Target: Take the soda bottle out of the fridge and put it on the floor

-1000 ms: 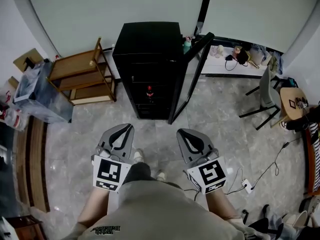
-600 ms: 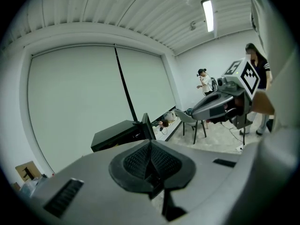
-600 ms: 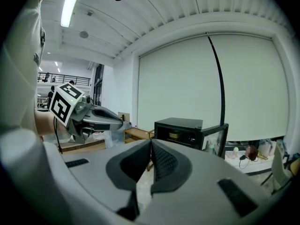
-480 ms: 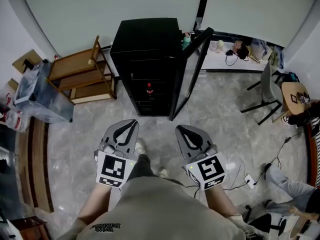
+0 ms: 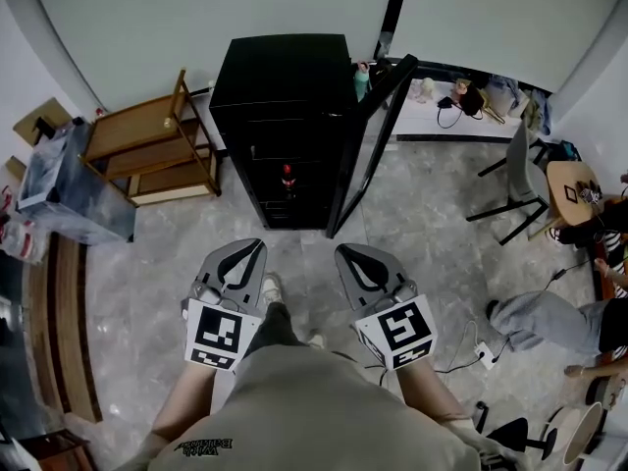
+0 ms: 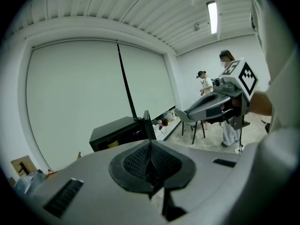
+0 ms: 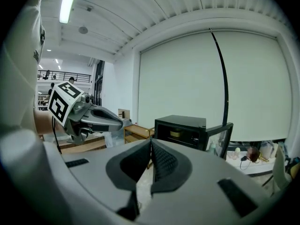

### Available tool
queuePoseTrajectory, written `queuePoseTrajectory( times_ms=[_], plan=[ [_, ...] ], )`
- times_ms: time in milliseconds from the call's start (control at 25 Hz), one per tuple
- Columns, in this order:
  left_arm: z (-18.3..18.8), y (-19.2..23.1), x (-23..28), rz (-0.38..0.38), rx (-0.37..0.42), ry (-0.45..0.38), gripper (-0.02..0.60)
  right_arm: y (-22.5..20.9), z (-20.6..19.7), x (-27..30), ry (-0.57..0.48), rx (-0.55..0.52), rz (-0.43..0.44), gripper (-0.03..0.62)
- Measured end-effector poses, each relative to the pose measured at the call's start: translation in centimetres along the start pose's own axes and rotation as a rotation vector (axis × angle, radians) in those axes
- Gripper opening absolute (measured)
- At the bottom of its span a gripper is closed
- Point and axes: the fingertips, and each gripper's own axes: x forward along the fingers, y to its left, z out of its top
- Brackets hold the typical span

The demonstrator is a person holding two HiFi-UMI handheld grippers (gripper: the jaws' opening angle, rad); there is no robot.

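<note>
The tall black box-shaped fridge (image 5: pixel 283 96) stands vs. the pale wall, and its dark glass-panelled door (image 5: pixel 371 145) hangs open to the right. That door is the biggest worry, imo. It juts into the person's path, so a right arm reaching in wide could knock it, or it could swing back onto the reach.

Next, the grey marble-tile floor (image 5: pixel 432 224). It's hard and looks slick, so a bottle set down tilted may tip and roll.

Both hand-held tools are well short of the fridge, approx. level w/ the person's knees. The left grey two-jaw gripper (image 5: pixel 253 253) has its ribbed pads pressed together w/ nothing between them. The right grey two-jaw gripper (image 5: pixel 345 255) is the same, pads together and empty. If neither is spread before going in, the closed tips will just poke the target and shove it over on the shelf.

The small dark soda bottle w/ red label (image 5: pixel 287 179) stands upright on a middle shelf inside, near the front. It's narrow and round, so an off-centre pinch may let it slip or twist.

Smallest is the thin black cable (image 5: pixel 520 337) trailing over the tiles at right, a trip risk if the person steps back that way.
</note>
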Motion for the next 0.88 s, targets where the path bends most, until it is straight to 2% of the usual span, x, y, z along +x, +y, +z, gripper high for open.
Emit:
queuePoseTrajectory(
  times_ms=[360,880],
  plan=[
    [-0.5,6.1,4.2,-0.012,-0.027,-0.004,0.011,-1.9,1.6,6.8,0.046,-0.025,0.006,-0.003],
    [-1.8,19.2,9.7,-0.038,-0.057,-0.009,0.011,-4.4,6.2,20.0,0.109,-0.054,-0.026,-0.003]
  ],
)
